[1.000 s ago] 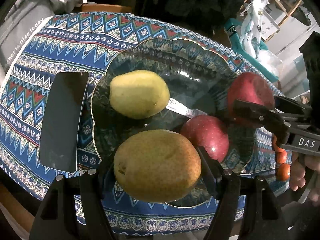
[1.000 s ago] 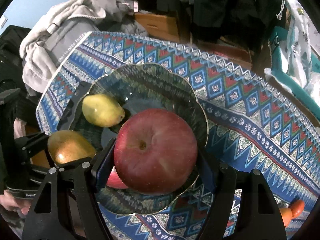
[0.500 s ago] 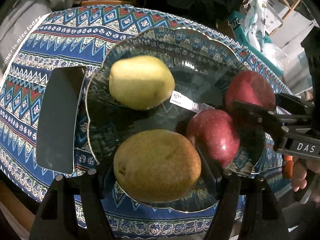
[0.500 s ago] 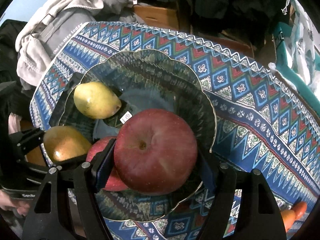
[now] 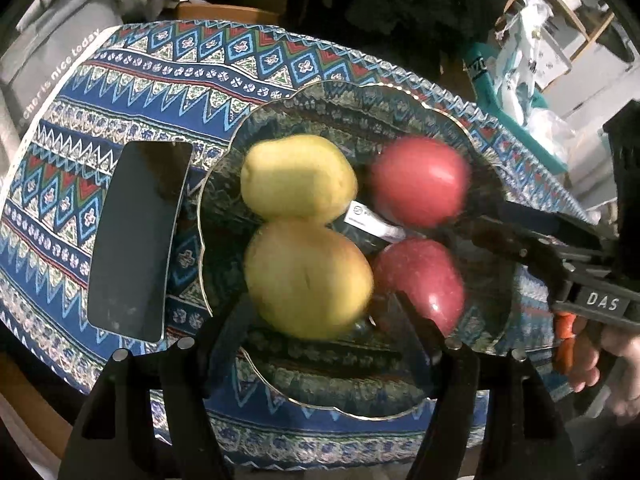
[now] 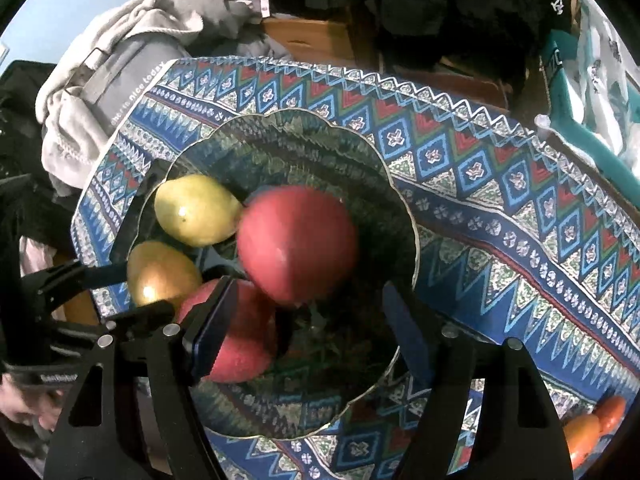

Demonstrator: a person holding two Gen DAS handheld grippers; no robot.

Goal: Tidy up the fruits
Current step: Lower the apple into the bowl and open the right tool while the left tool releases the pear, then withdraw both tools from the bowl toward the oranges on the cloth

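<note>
tablecloth (image 5: 208, 60) blue, zigzag-patterned; grey clothing (image 6: 104, 80) heaped behind, shelving perhaps beyond.

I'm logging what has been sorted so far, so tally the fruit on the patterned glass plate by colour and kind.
Yellow-green pears: 2
Red apples: 2
Total on the plate: 4

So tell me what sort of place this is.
Probably a lived-in room at home, not a lab: a patterned tablecloth under a fruit plate, a pile of grey clothes heaped beside the table, and cluttered shelves behind.
</note>
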